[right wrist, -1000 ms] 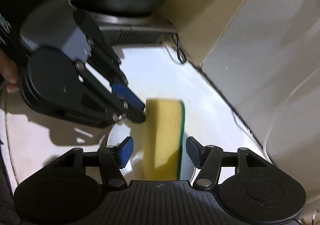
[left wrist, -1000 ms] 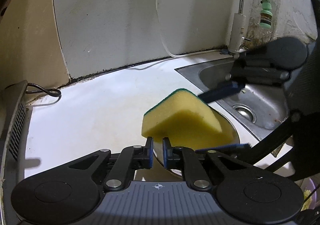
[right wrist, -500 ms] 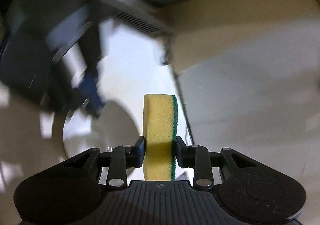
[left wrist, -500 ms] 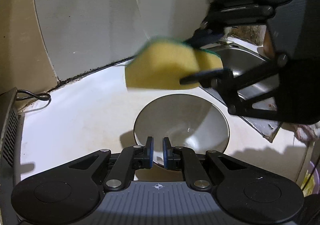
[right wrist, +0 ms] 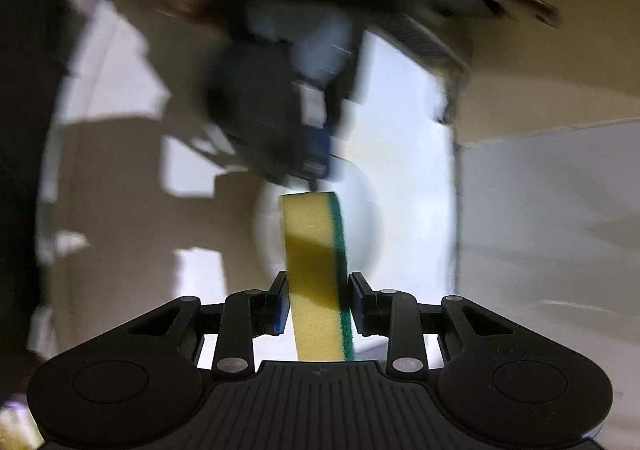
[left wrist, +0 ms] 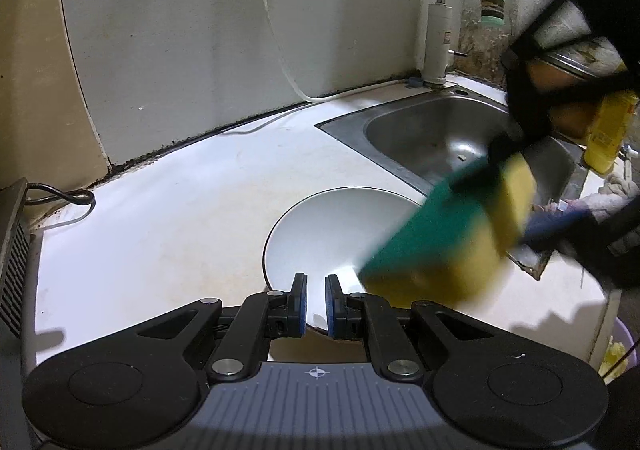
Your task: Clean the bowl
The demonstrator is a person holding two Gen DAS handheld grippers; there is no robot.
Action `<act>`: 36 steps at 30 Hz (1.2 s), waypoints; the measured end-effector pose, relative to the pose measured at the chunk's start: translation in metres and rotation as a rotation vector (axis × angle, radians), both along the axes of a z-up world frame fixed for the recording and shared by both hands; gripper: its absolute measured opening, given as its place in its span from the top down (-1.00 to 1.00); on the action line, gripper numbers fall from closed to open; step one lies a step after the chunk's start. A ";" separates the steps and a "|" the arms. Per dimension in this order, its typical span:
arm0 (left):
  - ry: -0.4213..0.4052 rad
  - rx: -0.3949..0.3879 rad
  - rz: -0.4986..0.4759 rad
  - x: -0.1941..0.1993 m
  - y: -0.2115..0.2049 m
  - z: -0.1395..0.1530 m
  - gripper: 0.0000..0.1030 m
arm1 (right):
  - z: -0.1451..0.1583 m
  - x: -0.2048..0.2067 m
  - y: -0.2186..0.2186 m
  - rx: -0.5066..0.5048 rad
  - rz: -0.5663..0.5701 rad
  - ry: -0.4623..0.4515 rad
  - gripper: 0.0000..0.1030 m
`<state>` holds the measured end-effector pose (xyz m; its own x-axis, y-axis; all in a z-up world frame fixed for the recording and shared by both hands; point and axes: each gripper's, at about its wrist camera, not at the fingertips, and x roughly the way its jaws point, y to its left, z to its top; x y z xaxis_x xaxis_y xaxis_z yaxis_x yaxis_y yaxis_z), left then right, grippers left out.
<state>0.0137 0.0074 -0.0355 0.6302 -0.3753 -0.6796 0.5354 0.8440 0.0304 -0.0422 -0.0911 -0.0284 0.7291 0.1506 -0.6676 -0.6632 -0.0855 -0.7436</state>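
Note:
A grey-white bowl (left wrist: 324, 234) sits on the white counter (left wrist: 160, 234) just left of the sink. My left gripper (left wrist: 316, 304) is shut on the bowl's near rim. My right gripper (right wrist: 319, 306) is shut on a yellow sponge with a green scouring side (right wrist: 318, 266). In the left wrist view the sponge (left wrist: 452, 238) is blurred, tilted, and over the bowl's right edge. In the right wrist view the bowl (right wrist: 360, 222) lies blurred beyond the sponge, and the left gripper (right wrist: 316, 158) is above it.
A steel sink (left wrist: 452, 134) with a curved faucet (left wrist: 444, 14) is at the back right. A yellow bottle (left wrist: 608, 134) and a cloth (left wrist: 608, 202) are by the sink's right side. A black appliance with a cord (left wrist: 12, 250) stands at the left.
The right gripper closed on the sponge, lifted it above the bowl, then swung it down to the bowl's right edge. The left gripper has stayed on the bowl's rim.

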 end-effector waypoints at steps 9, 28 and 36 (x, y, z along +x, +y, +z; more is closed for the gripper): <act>-0.017 -0.034 -0.006 -0.018 0.014 0.006 0.79 | -0.021 -0.004 0.021 -0.165 0.103 0.086 0.39; -0.002 -0.020 -0.002 -0.012 0.006 0.017 0.59 | 0.002 0.091 -0.095 0.918 -0.628 0.216 -0.42; 0.017 -0.009 -0.010 -0.007 -0.009 0.017 0.30 | -0.033 0.116 -0.103 0.951 -0.717 0.244 -0.44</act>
